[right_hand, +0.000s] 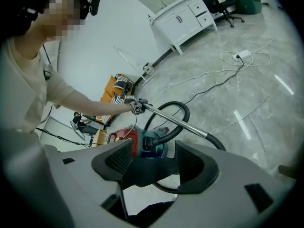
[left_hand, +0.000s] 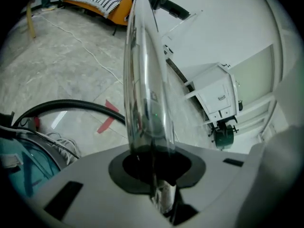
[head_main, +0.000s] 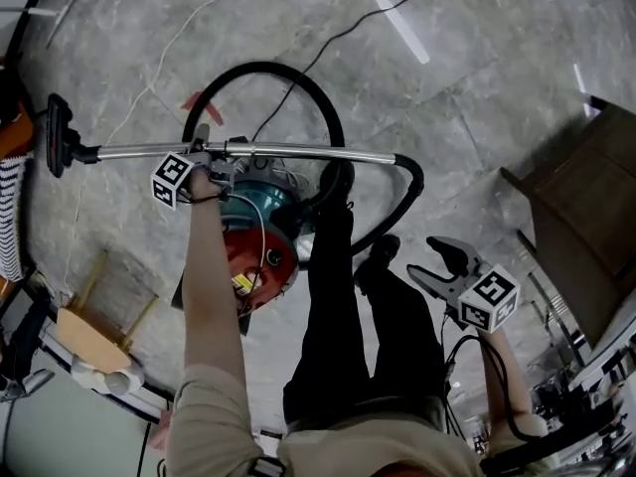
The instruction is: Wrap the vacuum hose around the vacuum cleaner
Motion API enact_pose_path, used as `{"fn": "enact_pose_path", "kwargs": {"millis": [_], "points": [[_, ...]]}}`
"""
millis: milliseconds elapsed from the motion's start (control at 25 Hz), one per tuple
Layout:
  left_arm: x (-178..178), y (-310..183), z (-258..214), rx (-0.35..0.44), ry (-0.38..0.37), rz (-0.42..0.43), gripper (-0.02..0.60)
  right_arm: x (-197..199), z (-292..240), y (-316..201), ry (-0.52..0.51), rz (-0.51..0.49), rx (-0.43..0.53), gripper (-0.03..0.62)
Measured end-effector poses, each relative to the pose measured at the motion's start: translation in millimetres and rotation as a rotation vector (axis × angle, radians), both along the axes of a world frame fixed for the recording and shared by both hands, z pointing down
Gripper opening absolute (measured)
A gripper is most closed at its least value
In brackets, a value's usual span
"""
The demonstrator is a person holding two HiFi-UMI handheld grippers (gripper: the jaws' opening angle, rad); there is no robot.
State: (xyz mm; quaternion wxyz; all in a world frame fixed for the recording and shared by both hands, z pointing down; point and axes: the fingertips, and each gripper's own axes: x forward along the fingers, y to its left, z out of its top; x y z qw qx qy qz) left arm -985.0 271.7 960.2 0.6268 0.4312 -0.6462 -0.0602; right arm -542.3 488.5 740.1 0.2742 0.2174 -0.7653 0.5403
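The red and teal vacuum cleaner (head_main: 260,246) stands on the floor just ahead of the person's legs. Its black hose (head_main: 263,68) arcs in a loop behind the body and joins the chrome wand (head_main: 298,151) at a curved handle. The wand is held level above the vacuum, with the floor brush (head_main: 57,134) at its left end. My left gripper (head_main: 212,155) is shut on the wand (left_hand: 145,80), and the tube runs out between its jaws (left_hand: 153,167). My right gripper (head_main: 435,263) hangs open and empty at the right, apart from the vacuum (right_hand: 135,141); nothing lies between its pads (right_hand: 152,163).
A dark wooden cabinet (head_main: 586,207) stands at the right. White (head_main: 189,23) and black (head_main: 378,13) cables trail across the marble floor behind. An orange striped cloth (head_main: 12,197) and wooden pieces (head_main: 89,336) lie at the left. A white cabinet (right_hand: 185,15) stands far off.
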Motion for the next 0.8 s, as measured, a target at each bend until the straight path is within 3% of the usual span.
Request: {"fn": "enact_pose_path", "kwargs": {"millis": [440, 560, 800], "points": [[-62, 29, 113, 0.035, 0.036, -0.284, 0.078, 21, 103, -27, -0.055, 0.098, -0.071, 0.281], [-72, 34, 136, 0.036, 0.048, -0.32, 0.078, 17, 119, -38, -0.083, 0.116, -0.081, 0.281], [-75, 54, 174, -0.058, 0.093, -0.32, 0.081, 11, 143, -53, -0.071, 0.09, -0.076, 0.281]]}}
